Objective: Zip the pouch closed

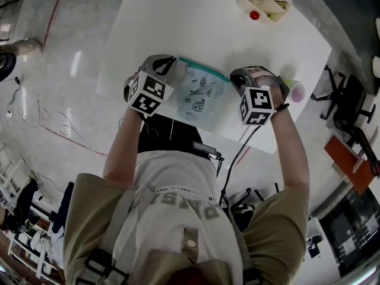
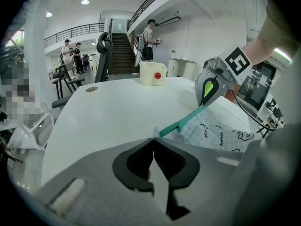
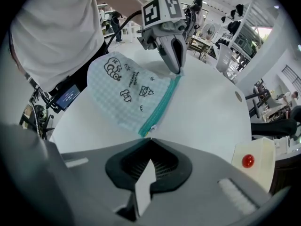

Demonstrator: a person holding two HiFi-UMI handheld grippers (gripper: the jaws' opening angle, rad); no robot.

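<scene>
A pale checked pouch (image 1: 200, 94) printed with small cartoons lies on the white table (image 1: 178, 16), held between my two grippers. Its teal zipper (image 3: 162, 105) runs in a straight band from one gripper to the other. My left gripper (image 2: 154, 140) is shut on the pouch's corner at one end of the zipper (image 2: 181, 123). My right gripper (image 3: 149, 138) is shut at the other end, where a small pale zipper pull meets its tips. In the head view the left gripper (image 1: 176, 60) and right gripper (image 1: 233, 81) flank the pouch's far edge.
A white box with a red ball (image 1: 268, 2) stands at the table's far right corner. A pink and green cup (image 1: 295, 91) sits just right of my right hand. The table's near edge runs under my arms. Chairs and several people stand beyond the table.
</scene>
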